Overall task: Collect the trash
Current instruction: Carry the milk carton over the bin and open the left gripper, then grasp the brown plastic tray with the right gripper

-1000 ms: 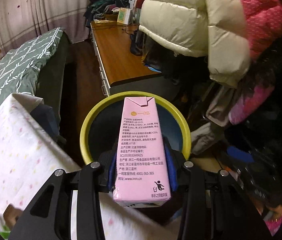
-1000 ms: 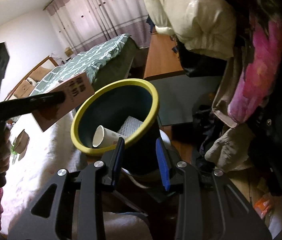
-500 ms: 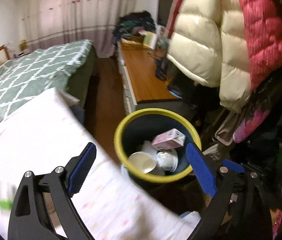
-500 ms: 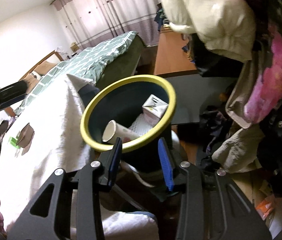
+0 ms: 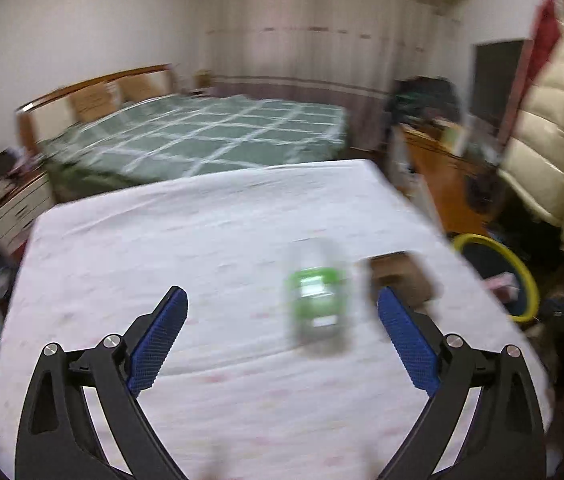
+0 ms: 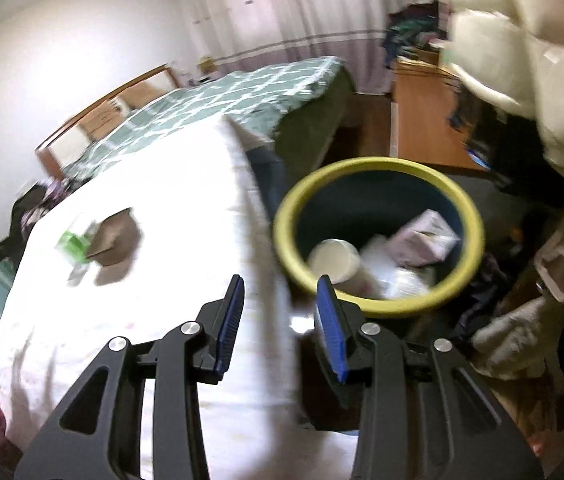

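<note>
Hovering over tabletop (image 5: 202, 240), left gripper (image 5: 282, 332) empty, fingers wide, opening.
Green-labelled bottle (image 5: 315, 300) and brown box (image 5: 401, 276) on tabletop; labels blurred, unreadable. Right gripper (image 6: 280, 312) narrow, empty, beside bin (image 6: 377, 168).

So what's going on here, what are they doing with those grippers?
A person with a gripper in each hand is clearing trash off a white-covered table into a yellow-rimmed bin. The bin already holds a pink carton and a paper cup. The left gripper is empty, its jaws opening, facing a green-labelled container and a brown box lying on the table. The right gripper is open and holds nothing, near the bin.
</note>
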